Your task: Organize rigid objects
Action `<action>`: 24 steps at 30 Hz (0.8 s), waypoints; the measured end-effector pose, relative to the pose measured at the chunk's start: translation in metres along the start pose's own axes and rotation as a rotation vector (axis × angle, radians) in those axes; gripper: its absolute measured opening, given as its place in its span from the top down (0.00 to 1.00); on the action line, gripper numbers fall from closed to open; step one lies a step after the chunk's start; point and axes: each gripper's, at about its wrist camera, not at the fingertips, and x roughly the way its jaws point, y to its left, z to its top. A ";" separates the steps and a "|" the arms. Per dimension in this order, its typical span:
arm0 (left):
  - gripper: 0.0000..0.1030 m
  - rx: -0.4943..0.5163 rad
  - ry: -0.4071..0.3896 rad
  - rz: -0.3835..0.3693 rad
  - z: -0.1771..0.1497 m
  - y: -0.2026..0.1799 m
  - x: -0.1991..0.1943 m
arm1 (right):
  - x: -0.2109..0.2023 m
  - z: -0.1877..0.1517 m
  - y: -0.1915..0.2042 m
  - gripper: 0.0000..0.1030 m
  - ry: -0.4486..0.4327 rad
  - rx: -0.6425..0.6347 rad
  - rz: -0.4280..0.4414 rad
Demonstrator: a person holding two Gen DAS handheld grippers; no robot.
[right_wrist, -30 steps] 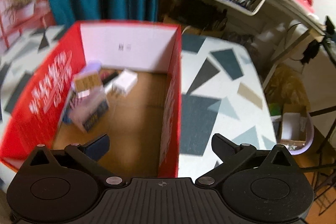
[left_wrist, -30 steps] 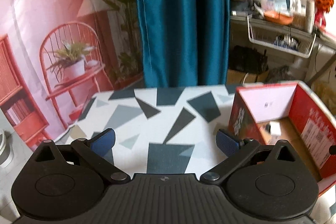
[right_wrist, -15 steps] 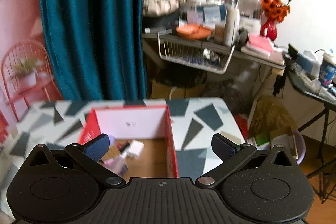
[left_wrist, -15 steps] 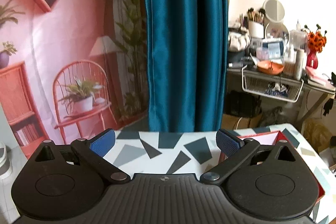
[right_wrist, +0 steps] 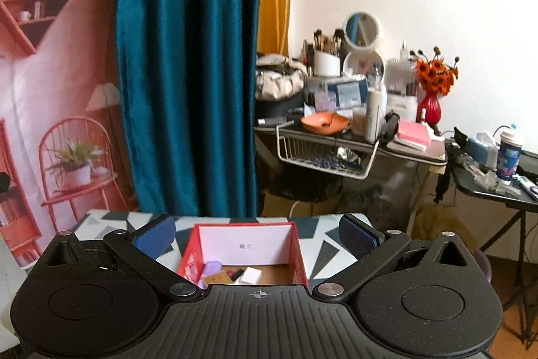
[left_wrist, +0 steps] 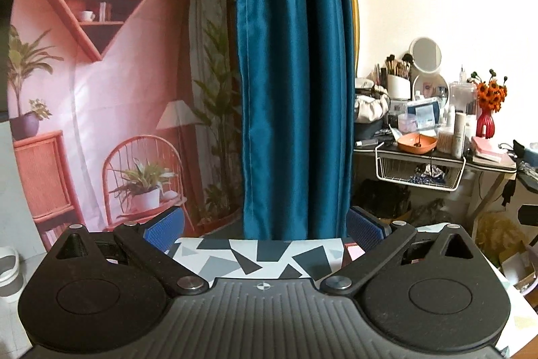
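Note:
A red cardboard box (right_wrist: 296, 249) with a white inner wall stands on the patterned table (right_wrist: 322, 253). Inside it lie several small items: a purple one (right_wrist: 211, 268), a brown one (right_wrist: 218, 279) and a white block (right_wrist: 250, 275). My right gripper (right_wrist: 257, 232) is open and empty, raised above the box's near side. My left gripper (left_wrist: 264, 229) is open and empty, raised above the table (left_wrist: 255, 258). Only a pink corner of the box (left_wrist: 353, 250) shows in the left wrist view.
A teal curtain (right_wrist: 188, 73) and a pink printed backdrop (left_wrist: 111, 96) hang behind the table. A cluttered dressing table (right_wrist: 353, 123) with a wire basket (right_wrist: 322, 157) stands at the right. A black side table (right_wrist: 497, 187) with a cup is further right.
Both grippers have lifted and tilted up away from the table and box. The box has dropped low in both views. Both stay open and empty.

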 end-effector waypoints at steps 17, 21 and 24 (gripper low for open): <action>0.00 -0.013 -0.062 0.000 -0.006 -0.001 -0.051 | -0.081 -0.003 0.005 0.00 -0.149 -0.029 -0.027; 0.00 -0.013 -0.069 0.004 -0.006 0.001 -0.052 | -0.084 -0.004 0.003 0.00 -0.150 -0.028 -0.033; 0.00 -0.010 -0.070 0.000 -0.007 0.000 -0.052 | -0.081 -0.005 0.002 0.00 -0.147 -0.028 -0.035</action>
